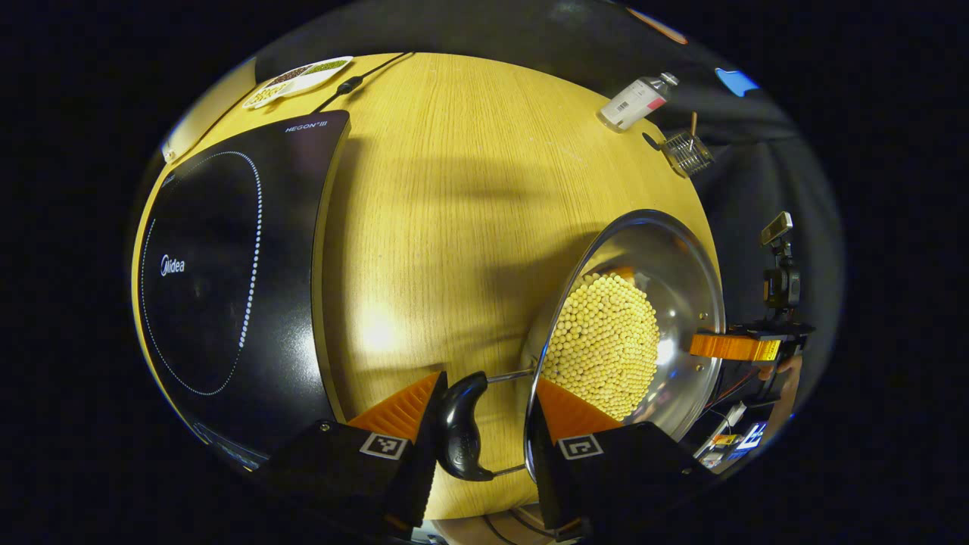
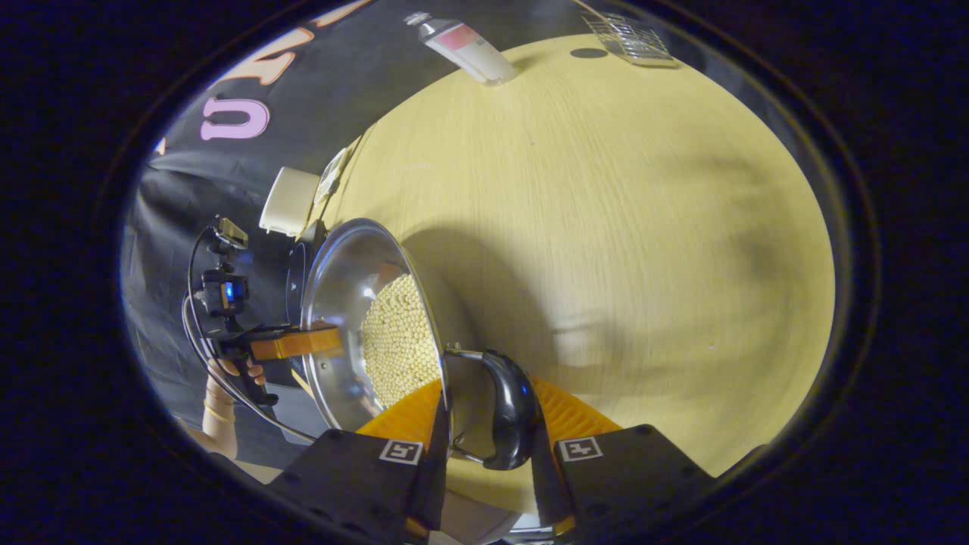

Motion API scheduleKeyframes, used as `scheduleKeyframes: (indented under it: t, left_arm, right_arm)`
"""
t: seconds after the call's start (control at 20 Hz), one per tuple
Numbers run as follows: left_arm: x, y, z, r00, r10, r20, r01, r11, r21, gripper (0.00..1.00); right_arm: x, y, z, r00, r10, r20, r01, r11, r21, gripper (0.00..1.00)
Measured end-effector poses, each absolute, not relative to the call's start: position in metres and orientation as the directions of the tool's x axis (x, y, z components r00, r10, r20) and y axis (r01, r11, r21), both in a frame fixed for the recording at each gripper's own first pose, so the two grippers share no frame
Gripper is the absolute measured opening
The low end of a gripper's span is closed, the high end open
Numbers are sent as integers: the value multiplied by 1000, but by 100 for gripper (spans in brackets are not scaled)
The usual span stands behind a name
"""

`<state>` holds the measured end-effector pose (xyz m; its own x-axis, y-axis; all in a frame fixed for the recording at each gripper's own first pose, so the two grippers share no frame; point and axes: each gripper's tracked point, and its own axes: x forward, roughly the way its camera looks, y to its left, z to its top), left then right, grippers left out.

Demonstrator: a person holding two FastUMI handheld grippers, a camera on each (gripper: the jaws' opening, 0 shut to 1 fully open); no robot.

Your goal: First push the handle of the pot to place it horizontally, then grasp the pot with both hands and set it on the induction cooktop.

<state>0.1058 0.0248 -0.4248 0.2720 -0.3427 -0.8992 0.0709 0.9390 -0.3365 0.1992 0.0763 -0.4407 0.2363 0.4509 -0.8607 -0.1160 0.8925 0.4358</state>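
Note:
A steel pot (image 1: 681,265) holding yellow beans (image 1: 606,344) hangs between both grippers, right of the black induction cooktop (image 1: 227,265). My left gripper (image 1: 489,378) is shut on the pot: one finger lies outside its black side handle (image 1: 462,431), the other inside the rim. My right gripper (image 2: 488,384) grips the opposite black handle (image 2: 513,412) the same way. Across the pot (image 2: 341,288), each view shows the other gripper over the far rim: the right gripper (image 1: 727,347) and the left gripper (image 2: 295,342), held by a hand (image 2: 231,371).
The wooden table (image 1: 454,189) carries a small bottle (image 1: 637,102) and a wire basket (image 1: 687,153) at its far right edge. A plate (image 1: 299,78) and a cable lie behind the cooktop. A white box (image 2: 289,200) sits near the table's edge.

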Motion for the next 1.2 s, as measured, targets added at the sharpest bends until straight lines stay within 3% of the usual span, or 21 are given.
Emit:
scheduleKeyframes:
  t: [0.05, 0.15, 0.25, 0.3, 0.4, 0.5, 0.55, 0.6, 0.75, 0.8, 0.85, 1.2]
  left_arm:
    - [104, 25, -423, 270, -342, -900, 68, 939, -336, 58]
    - [101, 29, -414, 277, -346, -896, 64, 937, -342, 60]
    - [96, 34, -403, 272, -347, -898, 59, 937, -344, 58]
    - [94, 38, -397, 271, -346, -898, 56, 937, -344, 58]
    - [91, 49, -384, 272, -347, -897, 50, 937, -347, 58]
    - [88, 63, -371, 282, -347, -895, 51, 936, -347, 60]
    - [86, 71, -364, 286, -346, -894, 49, 937, -347, 58]
    - [84, 79, -359, 284, -345, -894, 47, 937, -347, 58]
    - [82, 109, -344, 303, -343, -889, 60, 938, -342, 60]
    - [82, 119, -341, 307, -338, -890, 61, 940, -336, 58]
    - [82, 131, -338, 315, -334, -889, 64, 942, -331, 58]
    - [91, 221, -335, 342, -317, -885, 31, 945, -326, 58]
  right_arm:
    - [196, 76, -439, 235, 445, -864, -117, 896, 429, 44]
    - [195, 80, -428, 245, 448, -860, -103, 894, 436, 50]
    - [191, 86, -418, 250, 452, -856, -83, 891, 446, 50]
    - [189, 91, -412, 253, 457, -853, -81, 888, 452, 45]
    - [185, 103, -401, 262, 466, -845, -85, 884, 461, 51]
    - [181, 118, -392, 277, 471, -837, -92, 880, 465, 51]
    - [180, 125, -387, 284, 472, -835, -93, 880, 466, 45]
    - [177, 133, -384, 291, 471, -833, -93, 880, 465, 50]
    - [170, 165, -369, 307, 475, -825, -95, 877, 470, 50]
    - [169, 176, -367, 311, 478, -821, -99, 876, 472, 44]
    - [169, 188, -366, 317, 482, -817, -100, 873, 477, 50]
    - [173, 280, -356, 363, 494, -790, -110, 865, 490, 50]
